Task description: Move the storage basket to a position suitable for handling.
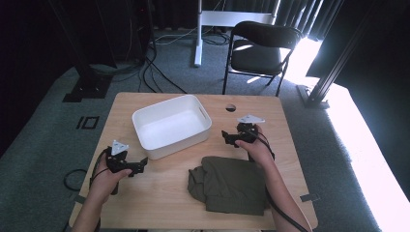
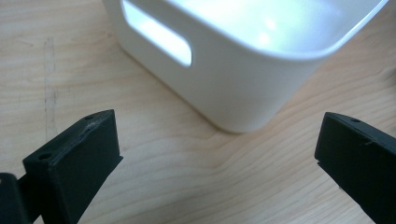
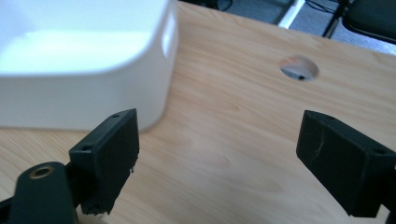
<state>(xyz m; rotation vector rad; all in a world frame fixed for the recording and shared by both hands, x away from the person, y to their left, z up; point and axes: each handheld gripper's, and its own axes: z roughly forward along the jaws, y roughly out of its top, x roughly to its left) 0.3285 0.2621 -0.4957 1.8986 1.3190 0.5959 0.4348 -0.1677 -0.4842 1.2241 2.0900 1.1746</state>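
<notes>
Pale wood makes up the table [image 1: 159,193] I work at, its grain running under everything I see, with a round hole [image 1: 230,107] cut through it near the far edge. Behind the table, on grey carpet, stands a black folding chair [image 1: 261,48], and cables trail across the floor to the left of it. On the table the biggest thing is a white bin [image 1: 172,125], open-topped, set at a slant left of centre, with a slot handle [image 2: 156,32] cut in its end wall. Nearer to me, right of centre, lies an olive cloth [image 1: 227,184], folded into a rough square, just beside the bin's near right corner but apart from it. My right forearm lies over the cloth's right edge. My left gripper [image 1: 138,166] hovers by the near left corner of the bin, close to it and not touching, held in my left hand [image 1: 110,178]; in the left gripper view its jaws stand spread wide with bare wood and the bin's rounded corner between them, gripping nothing. My right gripper [image 1: 227,137] is held in my right hand [image 1: 255,147] just off the bin's right end, above the cloth's far edge; in the right gripper view its jaws are likewise parted wide over bare wood, the bin's wall beside one jaw and the hole farther off. A grey plate [image 1: 250,119] sits on top of the right gripper, and another [image 1: 119,147] on the left.
</notes>
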